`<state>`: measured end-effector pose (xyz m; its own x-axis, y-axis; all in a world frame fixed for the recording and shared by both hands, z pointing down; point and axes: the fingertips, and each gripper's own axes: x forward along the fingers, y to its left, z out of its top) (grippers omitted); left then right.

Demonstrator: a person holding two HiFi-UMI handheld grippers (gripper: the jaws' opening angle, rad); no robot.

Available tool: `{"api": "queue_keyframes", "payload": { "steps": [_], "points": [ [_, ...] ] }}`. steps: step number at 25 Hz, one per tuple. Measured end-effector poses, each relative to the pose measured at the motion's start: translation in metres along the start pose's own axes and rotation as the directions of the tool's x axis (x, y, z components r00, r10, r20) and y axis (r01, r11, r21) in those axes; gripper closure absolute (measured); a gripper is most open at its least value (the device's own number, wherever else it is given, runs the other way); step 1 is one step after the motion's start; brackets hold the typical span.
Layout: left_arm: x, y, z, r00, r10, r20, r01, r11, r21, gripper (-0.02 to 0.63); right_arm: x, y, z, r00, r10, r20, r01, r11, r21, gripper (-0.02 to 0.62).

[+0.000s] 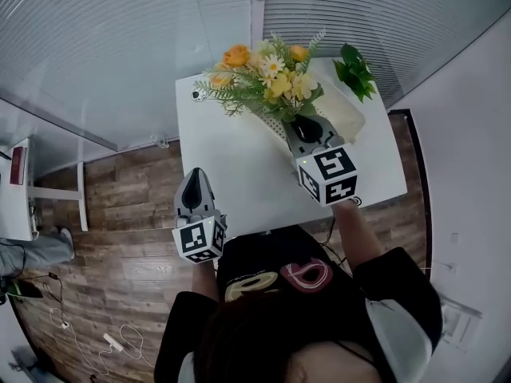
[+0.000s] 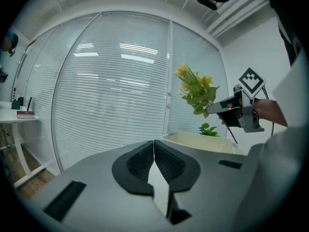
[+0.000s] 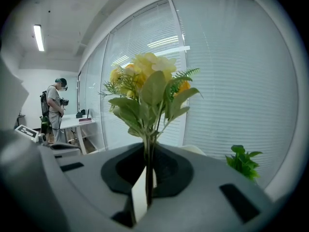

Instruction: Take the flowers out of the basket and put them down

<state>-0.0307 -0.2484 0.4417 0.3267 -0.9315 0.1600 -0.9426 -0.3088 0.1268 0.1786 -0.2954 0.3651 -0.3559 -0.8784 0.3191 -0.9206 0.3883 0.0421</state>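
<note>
- Gripping the flowers (image 3: pixel 145 88) by their stems, our right tongs (image 3: pixel 147 178) are clenched on the bunch. The thin stems run up between the two pads and the blooms stand upright above them.
- From the left gripper view the bunch hangs in the air above the basket (image 2: pixel 203 141), clear of its rim. As far as we can tell, no stem reaches down into it.
- From the head view the blooms sit over the back of the white counter (image 1: pixel 231 166), with the basket at its right rear. A green plant (image 1: pixel 355 70) shows at the basket's far end.
- Our left tongs (image 2: pixel 154 153) are clenched with nothing between the pads. They hover near the front left edge of the counter, well apart from the flowers and the basket.
- We judge the first half done: the flowers are out of the basket.
- The second half is left: the bunch is not yet on any surface, so we must bring it down and set it on the counter.
- The bare stretch of counter in front of the basket and to its left looks free for this.
- After that, the right tongs have to let go and draw away, so that the flowers lie there on their own.
</note>
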Motion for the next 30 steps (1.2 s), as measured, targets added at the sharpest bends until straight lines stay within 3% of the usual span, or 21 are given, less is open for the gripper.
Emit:
{"api": "queue_keyframes", "payload": {
  "steps": [12,16,30],
  "points": [
    [-0.023,0.029,-0.005,1.000,0.030,-0.007,-0.030,1.000,-0.009,0.588,0.013,0.054,-0.021,0.996,0.064,-0.063,-0.064,0.998,0.009,0.565],
    [-0.029,0.041,-0.005,0.999,0.044,-0.010,-0.044,0.999,-0.011,0.588,0.023,0.067,-0.036,0.991,0.086,-0.100,-0.081,0.995,0.057,0.565],
    [-0.053,0.070,-0.012,0.998,0.061,-0.024,-0.061,0.998,0.009,0.588,0.045,0.112,-0.094,0.967,0.114,-0.227,-0.101,0.993,0.068,0.565]
  ]
}}
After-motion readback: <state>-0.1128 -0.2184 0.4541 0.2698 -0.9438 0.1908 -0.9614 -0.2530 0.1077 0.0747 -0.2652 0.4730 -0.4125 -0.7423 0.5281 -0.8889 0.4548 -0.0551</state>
